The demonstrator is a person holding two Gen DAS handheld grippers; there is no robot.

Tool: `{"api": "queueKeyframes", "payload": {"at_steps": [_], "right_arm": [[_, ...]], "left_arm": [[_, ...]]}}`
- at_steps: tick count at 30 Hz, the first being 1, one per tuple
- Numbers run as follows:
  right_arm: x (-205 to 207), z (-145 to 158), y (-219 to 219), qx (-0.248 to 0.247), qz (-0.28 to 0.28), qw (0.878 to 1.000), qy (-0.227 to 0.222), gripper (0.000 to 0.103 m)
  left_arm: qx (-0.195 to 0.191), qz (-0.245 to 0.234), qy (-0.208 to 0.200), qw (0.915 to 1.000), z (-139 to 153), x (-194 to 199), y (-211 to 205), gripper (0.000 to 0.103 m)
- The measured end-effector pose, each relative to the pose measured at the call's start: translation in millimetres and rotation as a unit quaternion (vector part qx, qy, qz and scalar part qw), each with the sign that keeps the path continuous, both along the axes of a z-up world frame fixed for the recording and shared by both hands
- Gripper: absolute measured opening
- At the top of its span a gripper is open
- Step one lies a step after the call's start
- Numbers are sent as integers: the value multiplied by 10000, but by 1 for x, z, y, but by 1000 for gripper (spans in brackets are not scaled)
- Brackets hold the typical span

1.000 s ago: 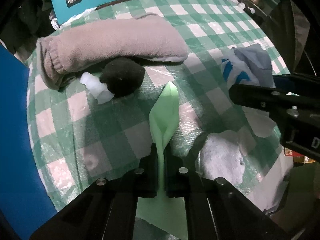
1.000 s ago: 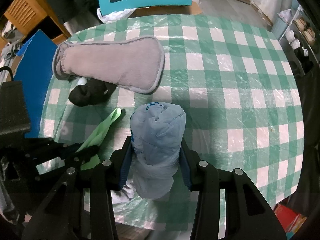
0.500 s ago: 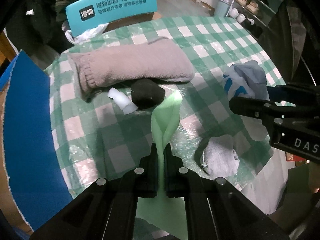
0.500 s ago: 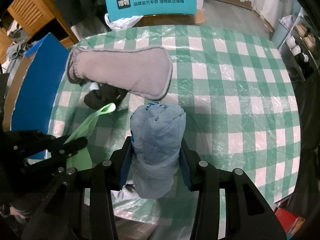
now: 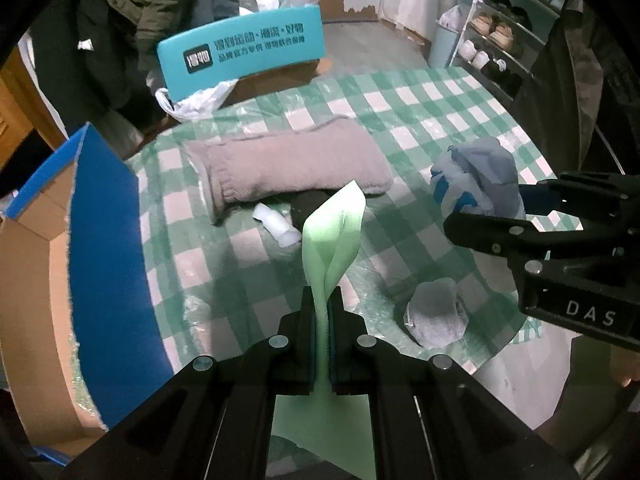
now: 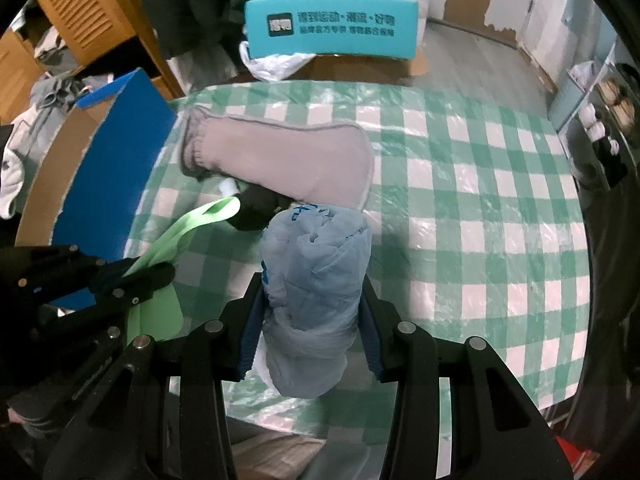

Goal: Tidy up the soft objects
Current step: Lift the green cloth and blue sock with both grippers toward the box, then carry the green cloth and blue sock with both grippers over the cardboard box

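Note:
My left gripper (image 5: 321,300) is shut on a thin pale green sheet (image 5: 334,232), which sticks up past the fingers, above the checked table (image 5: 420,120). The right gripper (image 6: 314,288) is shut on a crumpled light blue plastic bag (image 6: 316,264), also lifted over the table. From the left wrist view the bag (image 5: 476,176) shows at the right, in that other gripper (image 5: 520,216). On the cloth lie a long grey-pink fleece sock (image 5: 288,164), a black soft bundle (image 6: 258,206), a small white piece (image 5: 276,226) and a grey cloth lump (image 5: 436,312).
An open cardboard box with blue flaps (image 5: 100,248) stands at the table's left edge. A teal chair back with printed text (image 5: 240,56) is behind the table, with a white plastic bag (image 5: 192,100) below it. Shoe shelves (image 5: 500,32) stand far right.
Both grippers have risen away from the table with their loads; the table's things look smaller and more of the box and room shows. Neither grip has changed.

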State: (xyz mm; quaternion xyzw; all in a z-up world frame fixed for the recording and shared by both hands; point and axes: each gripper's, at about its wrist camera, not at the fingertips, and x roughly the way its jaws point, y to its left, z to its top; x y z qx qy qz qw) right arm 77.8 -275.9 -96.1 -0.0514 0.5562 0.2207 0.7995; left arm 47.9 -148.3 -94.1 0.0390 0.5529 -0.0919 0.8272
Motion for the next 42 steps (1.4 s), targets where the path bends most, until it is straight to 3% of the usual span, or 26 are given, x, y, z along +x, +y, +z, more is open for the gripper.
{"api": "queueKeyframes", "payload": {"at_steps": [42], "right_arm": [[-19, 68, 84, 318, 753, 9952, -537, 43]], "left_arm": [[-200, 597, -775, 9950, 64, -28, 85, 5]]}}
